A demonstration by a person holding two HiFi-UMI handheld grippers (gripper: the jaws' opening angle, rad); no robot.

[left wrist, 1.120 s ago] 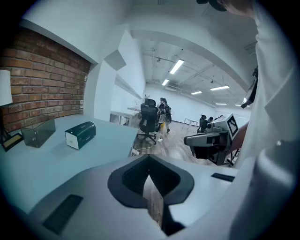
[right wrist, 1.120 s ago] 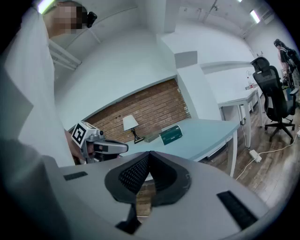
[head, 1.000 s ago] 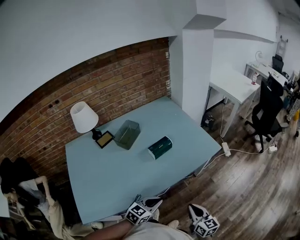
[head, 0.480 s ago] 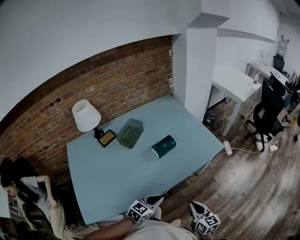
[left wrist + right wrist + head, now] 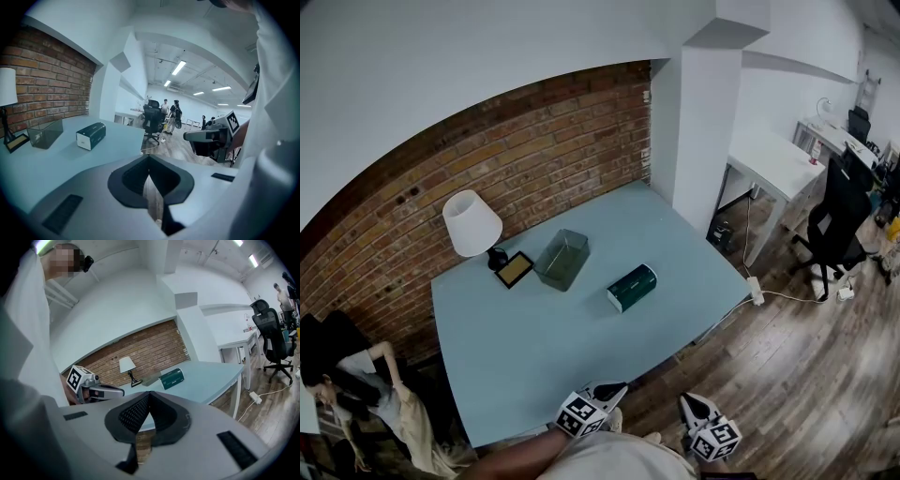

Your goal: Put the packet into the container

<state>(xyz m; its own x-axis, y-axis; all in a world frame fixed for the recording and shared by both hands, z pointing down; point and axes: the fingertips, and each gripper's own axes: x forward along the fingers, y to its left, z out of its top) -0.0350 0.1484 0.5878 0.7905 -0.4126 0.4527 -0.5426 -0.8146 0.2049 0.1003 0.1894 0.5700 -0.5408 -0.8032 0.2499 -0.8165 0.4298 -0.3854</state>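
On the pale blue table (image 5: 534, 347): a dark green rectangular packet with a white end (image 5: 632, 287) lies on its side near the middle, outside the container.
Container: a clear, open-topped rectangular plastic container (image 5: 562, 260) stands just left of the packet in the head view, apart from it and nearer the wall.
Beside the container: a small dark-framed panel with a yellowish face (image 5: 515, 269) leans by a table lamp with a white shade and a dark stem (image 5: 472, 223).
Left gripper (image 5: 602, 394): held at the table's near edge, well apart from the packet; its jaws are pressed together with nothing between them.
Right gripper (image 5: 692, 405): held beside the left one, over the brown wooden floor (image 5: 787, 375); its own view shows the jaws pressed together, pinching nothing.
Packet as the grippers see it: small and distant in both gripper views, resting on the tabletop.
Backdrop: a red brick wall (image 5: 534, 141) behind the table, and a white desk (image 5: 773, 164) and a black office chair (image 5: 839, 220) to the right.
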